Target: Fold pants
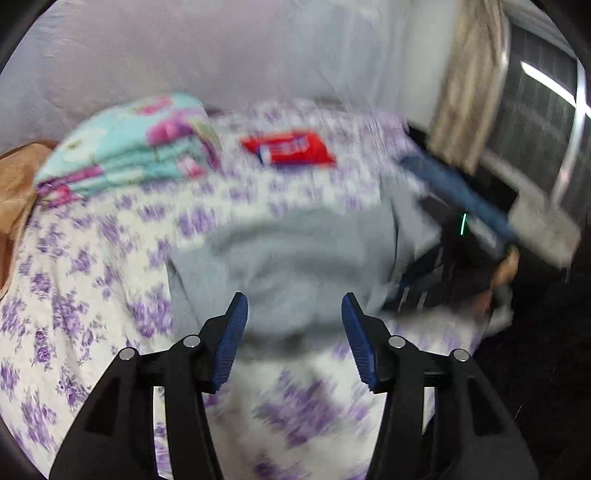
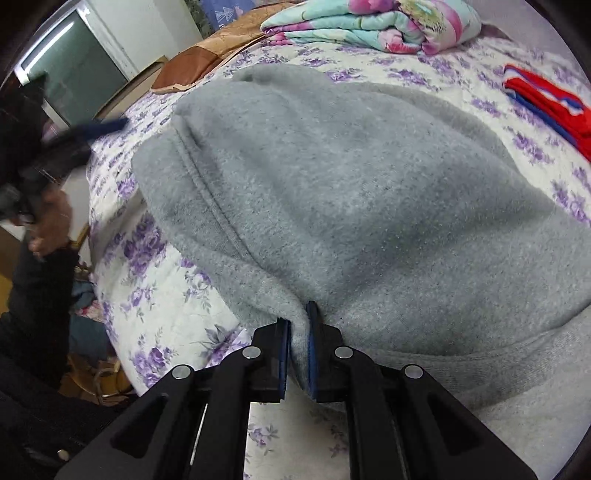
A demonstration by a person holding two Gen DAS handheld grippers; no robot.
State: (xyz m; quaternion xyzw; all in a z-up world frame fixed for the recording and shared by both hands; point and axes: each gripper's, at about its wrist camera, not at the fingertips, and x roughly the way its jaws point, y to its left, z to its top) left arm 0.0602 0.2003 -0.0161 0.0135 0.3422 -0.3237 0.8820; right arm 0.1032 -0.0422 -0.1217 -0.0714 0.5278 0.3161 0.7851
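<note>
One pair of grey fleece pants (image 2: 369, 192), lying bunched on the bed (image 2: 155, 288): soft, thick, limp, light, non-slip. Left tool (image 1: 294, 334): jaws apart, holding nothing, above the near edge of the pants. Right tool (image 2: 297, 347): pinching a near fold. Best held at waistband or hem corners.

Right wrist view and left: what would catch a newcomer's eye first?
The grey pants fill the middle of the flowered bedsheet, a fold pinched in the shut right gripper. The left gripper hangs open above the cloth. A folded quilt and a red garment lie farther back.
</note>
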